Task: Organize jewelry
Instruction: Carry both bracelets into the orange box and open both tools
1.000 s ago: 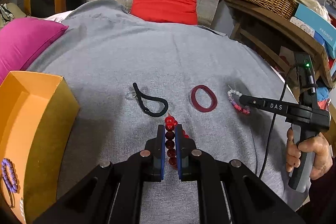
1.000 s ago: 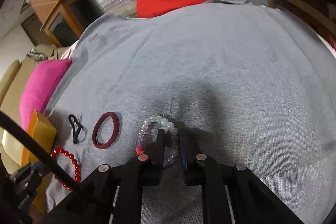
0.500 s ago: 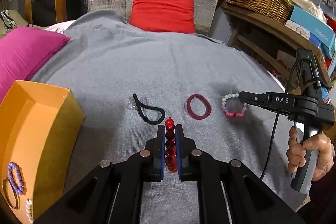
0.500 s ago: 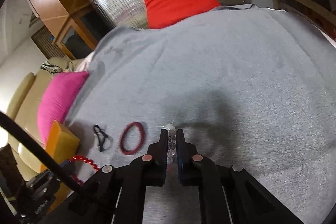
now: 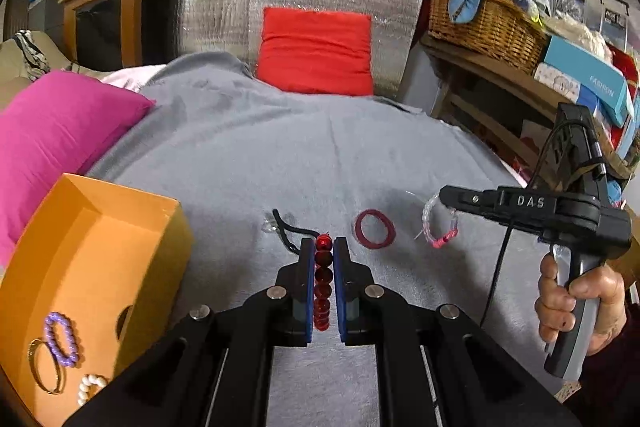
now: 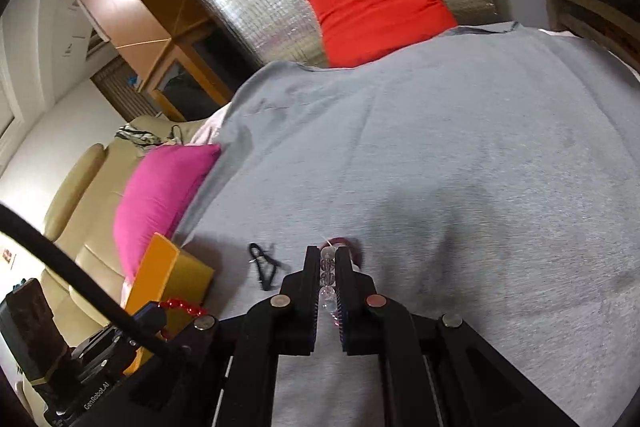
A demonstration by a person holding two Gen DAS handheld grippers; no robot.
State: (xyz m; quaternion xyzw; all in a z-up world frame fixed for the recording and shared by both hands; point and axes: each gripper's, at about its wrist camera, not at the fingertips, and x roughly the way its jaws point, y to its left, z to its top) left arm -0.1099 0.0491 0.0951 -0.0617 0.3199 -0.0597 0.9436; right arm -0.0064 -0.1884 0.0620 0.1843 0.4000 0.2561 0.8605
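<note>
Red bead bracelet (image 5: 322, 281), clamped between the closed fingers of the left gripper (image 5: 323, 251), and pale bead bracelet (image 5: 438, 225), pinched in the closed fingers of the right gripper (image 6: 329, 259). A second ago both pieces lay on the grey blanket (image 5: 248, 163) with the fingers closing around them; now each hangs clear of the cloth, the pale one dangling as a loop with its pink section lowest. Both pickups are therefore judged complete, and transport comes next. The orange box (image 5: 100, 239) sits to the left of the red bracelet, already holding a purple bead bracelet (image 5: 61, 338), a gold bangle (image 5: 42, 367) and a white bead string (image 5: 90, 387). A maroon ring (image 5: 375, 229) and a black cord (image 5: 286, 233) lie on the blanket beyond the red bracelet, not yet collected.
</note>
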